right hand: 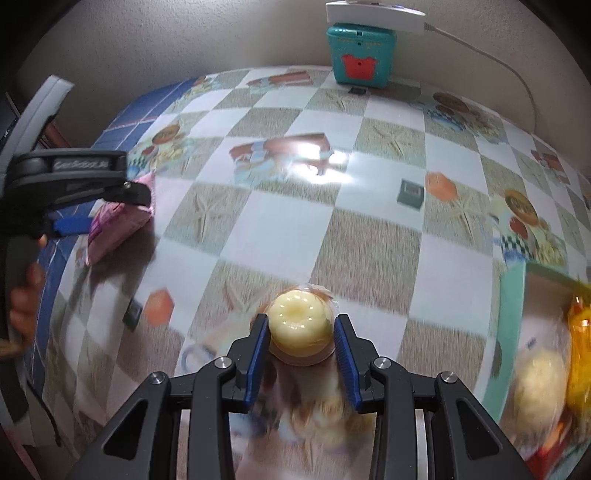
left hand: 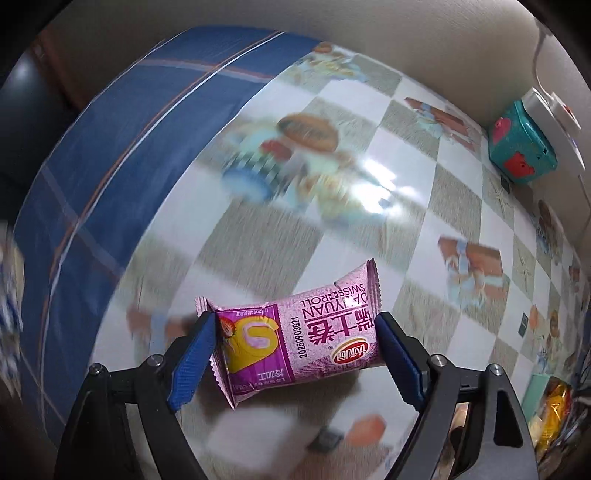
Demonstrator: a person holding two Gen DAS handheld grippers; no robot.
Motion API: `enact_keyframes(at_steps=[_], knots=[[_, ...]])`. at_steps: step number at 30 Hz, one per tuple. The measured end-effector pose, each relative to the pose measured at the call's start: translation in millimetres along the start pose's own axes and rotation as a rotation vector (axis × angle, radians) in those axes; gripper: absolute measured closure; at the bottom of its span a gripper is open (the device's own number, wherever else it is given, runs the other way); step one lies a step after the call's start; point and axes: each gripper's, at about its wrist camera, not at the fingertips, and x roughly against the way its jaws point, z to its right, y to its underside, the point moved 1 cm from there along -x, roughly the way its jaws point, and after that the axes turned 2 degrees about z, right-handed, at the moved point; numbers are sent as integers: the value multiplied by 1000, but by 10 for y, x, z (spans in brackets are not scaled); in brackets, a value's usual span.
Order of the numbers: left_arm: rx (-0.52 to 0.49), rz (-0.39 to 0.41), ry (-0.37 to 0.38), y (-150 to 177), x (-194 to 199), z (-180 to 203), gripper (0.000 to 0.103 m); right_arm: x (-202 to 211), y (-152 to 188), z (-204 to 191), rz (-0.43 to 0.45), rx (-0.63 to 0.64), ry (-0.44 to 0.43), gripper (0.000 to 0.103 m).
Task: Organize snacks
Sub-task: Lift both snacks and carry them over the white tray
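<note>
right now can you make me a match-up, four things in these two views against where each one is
Things:
1. pink Swiss roll packet
2. yellow ring-shaped pudding cup
3. teal toy box
4. white power strip

Places:
A. on top of the teal box
B. between the right tongs' blue pads
C. at the far table edge by the wall
D. between the left tongs' blue pads

Pairs: 1-D, 2-B, 3-C, 4-A

table (right hand: pixel 369 206): checkered cloth | on it: teal box (right hand: pixel 360 55), tray (right hand: pixel 511 295)
</note>
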Motion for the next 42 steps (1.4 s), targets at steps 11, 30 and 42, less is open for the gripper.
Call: enact_keyframes(at_steps=[11,30,42], knots=[[81,15,80,710,518,69,18,715,295,93,61,-27,25,65],[-205,85,215,1730,1235,1772,18,1659,924,1744,133,-406,213,65],[-455,88,178,2288,1260,2573,17,1878,1171,2500,159,-574,214,65]])
